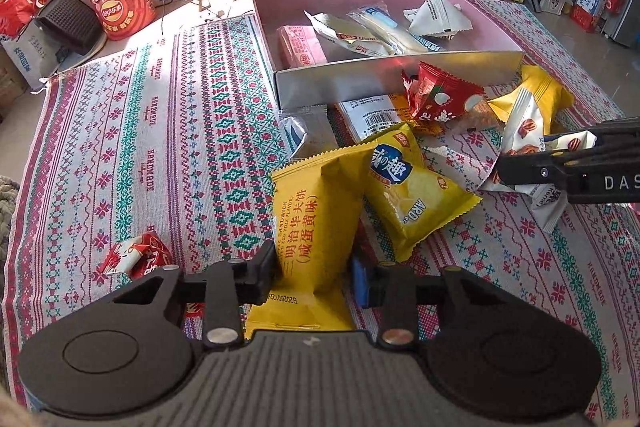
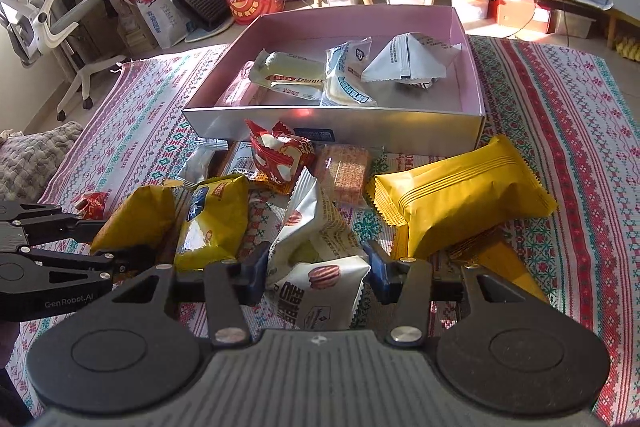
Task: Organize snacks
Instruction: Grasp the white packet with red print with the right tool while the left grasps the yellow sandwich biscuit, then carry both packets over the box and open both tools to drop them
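Observation:
My left gripper (image 1: 314,279) is shut on a yellow wafer packet (image 1: 316,219), which stands tilted up between its pads; the right wrist view shows this gripper (image 2: 120,243) at the left edge. My right gripper (image 2: 316,275) is shut on a white packet printed with brown cookies (image 2: 320,283), and it shows from the side in the left wrist view (image 1: 524,155). Beyond both sits an open box (image 1: 360,79) (image 2: 360,131), pink inside and silver outside, holding several white packets and a pink one (image 1: 300,45). A yellow chip bag (image 1: 412,195) lies between the grippers.
Loose snacks lie on the patterned cloth (image 1: 160,147) in front of the box: a red packet (image 2: 280,155), an orange bar (image 2: 346,175), a long yellow pack (image 2: 460,203). A small red packet (image 1: 136,255) lies apart at the left. Bags, a chair and cabinets ring the cloth.

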A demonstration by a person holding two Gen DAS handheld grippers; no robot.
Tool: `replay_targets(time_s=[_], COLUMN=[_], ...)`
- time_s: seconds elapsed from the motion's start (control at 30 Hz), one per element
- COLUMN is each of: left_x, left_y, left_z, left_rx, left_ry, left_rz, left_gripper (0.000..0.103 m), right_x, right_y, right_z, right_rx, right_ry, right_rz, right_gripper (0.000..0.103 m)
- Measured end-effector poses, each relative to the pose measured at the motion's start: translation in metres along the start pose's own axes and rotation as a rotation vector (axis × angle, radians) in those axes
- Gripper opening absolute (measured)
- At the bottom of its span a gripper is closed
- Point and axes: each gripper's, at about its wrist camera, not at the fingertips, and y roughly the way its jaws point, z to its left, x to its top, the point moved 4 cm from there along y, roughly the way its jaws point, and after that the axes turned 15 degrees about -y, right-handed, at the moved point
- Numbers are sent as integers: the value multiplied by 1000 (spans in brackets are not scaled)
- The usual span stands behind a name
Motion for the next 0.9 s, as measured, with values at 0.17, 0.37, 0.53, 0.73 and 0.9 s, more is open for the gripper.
replay_targets(time_s=[0.17, 0.37, 0.53, 0.73, 0.9], left_x=[1, 11, 26, 56, 86], left_y=[-5, -17, -24, -22, -11], left_z=[-1, -3, -4, -7, -20], left_rx=[-57, -97, -134, -203, -226], left_ry=[-37, -65, -100, -182, -213], left_rz=[21, 0, -33, -76, -114], left_gripper=[41, 40, 40, 40, 40], right_x=[4, 9, 18, 32, 49], right_y=[-10, -16, -21, -21, -18], right_z=[2, 3, 1, -12, -30], right_rx=[31, 61, 70, 56, 29], right_ry=[16, 42, 67, 137, 194], right_rz=[-19, -38, -69, -112, -158], right_gripper=[44, 43, 43, 43, 43])
